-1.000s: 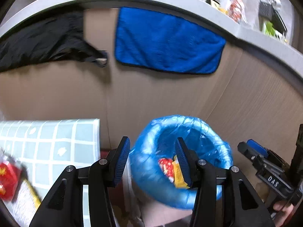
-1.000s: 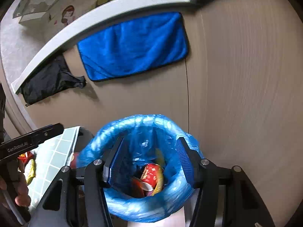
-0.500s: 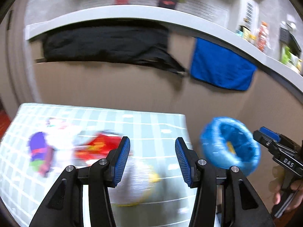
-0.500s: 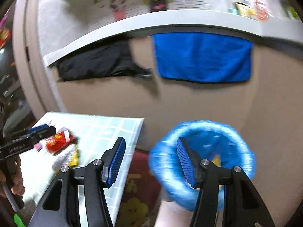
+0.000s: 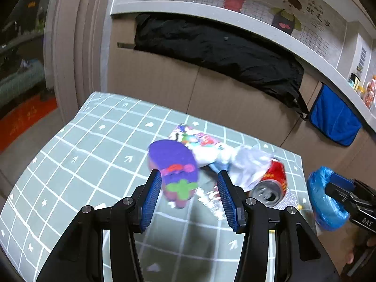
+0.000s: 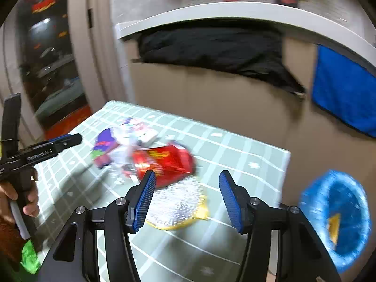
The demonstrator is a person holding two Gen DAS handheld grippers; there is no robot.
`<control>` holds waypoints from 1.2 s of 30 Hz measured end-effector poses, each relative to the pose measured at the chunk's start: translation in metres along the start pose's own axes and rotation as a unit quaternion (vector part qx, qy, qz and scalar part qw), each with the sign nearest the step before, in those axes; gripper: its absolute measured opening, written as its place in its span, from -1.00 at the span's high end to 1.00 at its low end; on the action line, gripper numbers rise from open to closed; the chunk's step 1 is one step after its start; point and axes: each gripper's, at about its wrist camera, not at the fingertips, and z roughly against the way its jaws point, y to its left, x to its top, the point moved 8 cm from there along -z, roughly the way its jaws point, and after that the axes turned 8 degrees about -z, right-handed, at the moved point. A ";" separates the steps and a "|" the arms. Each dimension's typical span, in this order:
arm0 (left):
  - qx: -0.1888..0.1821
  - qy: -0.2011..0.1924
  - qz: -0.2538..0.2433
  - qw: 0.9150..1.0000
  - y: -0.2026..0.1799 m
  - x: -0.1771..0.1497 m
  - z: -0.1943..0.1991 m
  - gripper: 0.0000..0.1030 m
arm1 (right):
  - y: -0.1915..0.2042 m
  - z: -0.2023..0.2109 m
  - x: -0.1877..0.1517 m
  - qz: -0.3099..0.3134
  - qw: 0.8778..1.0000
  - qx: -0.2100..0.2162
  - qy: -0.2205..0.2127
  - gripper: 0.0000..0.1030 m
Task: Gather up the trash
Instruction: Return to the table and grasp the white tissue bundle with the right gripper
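A heap of trash lies on the green checked table: a purple wrapper, a white printed packet, crumpled white paper, a crushed red can and a silver foil bag. My left gripper hovers open just in front of the purple wrapper, with nothing between its fingers. In the right wrist view my right gripper is open and empty above the foil bag, near the red can. A bin lined with a blue bag stands off the table's right end.
A brown cardboard wall backs the table, with a black cloth and a blue towel hung over a white ledge. A dark doorway lies to the left. A hand grips the left tool.
Both grippers have swung left from over the blue-lined bin to over the table's trash heap. Both stayed open and empty.
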 end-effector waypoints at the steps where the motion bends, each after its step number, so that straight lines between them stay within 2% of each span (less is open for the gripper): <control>1: 0.001 0.000 0.001 1.000 0.007 -0.003 0.002 0.02 | 0.011 -0.006 0.001 0.009 1.000 0.007 0.005 -0.03; 7: 0.005 -0.001 0.012 1.000 0.040 -0.016 0.017 0.02 | 0.065 -0.048 0.024 0.070 0.997 0.017 0.021 -0.03; 12: 0.011 0.004 0.020 1.000 0.062 -0.024 0.022 0.02 | 0.095 -0.096 0.044 0.093 0.994 0.032 0.039 -0.03; 15: 0.011 0.010 0.023 1.000 0.070 -0.030 0.022 0.02 | 0.106 -0.131 0.045 0.097 0.992 0.036 0.079 -0.03; 17: 0.013 0.013 0.026 0.999 0.076 -0.034 0.021 0.02 | 0.109 -0.155 0.036 0.094 0.987 0.034 0.127 -0.03; 18: 0.015 0.015 0.029 0.999 0.080 -0.036 0.020 0.02 | 0.106 -0.162 0.031 0.094 0.985 0.026 0.143 -0.02; 19: 0.016 0.017 0.030 0.999 0.082 -0.037 0.019 0.02 | 0.104 -0.165 0.029 0.103 0.984 0.002 0.143 0.08; 20: 0.017 0.019 0.032 0.999 0.085 -0.039 0.018 0.02 | 0.102 -0.164 0.030 0.108 0.985 -0.010 0.137 0.42; 21: 0.019 0.021 0.034 0.999 0.087 -0.040 0.018 0.02 | 0.102 -0.160 0.031 0.103 0.985 -0.004 0.135 0.42; 24: 0.016 0.024 0.042 0.999 0.087 -0.041 0.015 0.02 | 0.102 -0.139 0.037 0.054 0.988 0.060 0.134 0.43; 25: 0.013 0.025 0.043 0.999 0.085 -0.041 0.013 0.02 | 0.101 -0.128 0.042 0.046 0.989 0.064 0.122 0.44; 30: -0.001 0.027 0.029 0.999 0.063 -0.034 0.008 0.02 | 0.090 -0.062 0.062 0.047 0.996 0.058 0.040 0.44; 32: -0.009 0.031 0.025 0.999 0.053 -0.031 0.004 0.02 | 0.079 -0.037 0.062 0.046 0.998 0.039 0.010 0.44; 36: -0.024 0.035 0.025 0.999 0.031 -0.022 -0.005 0.02 | 0.043 -0.008 0.046 0.033 0.999 -0.008 -0.017 0.44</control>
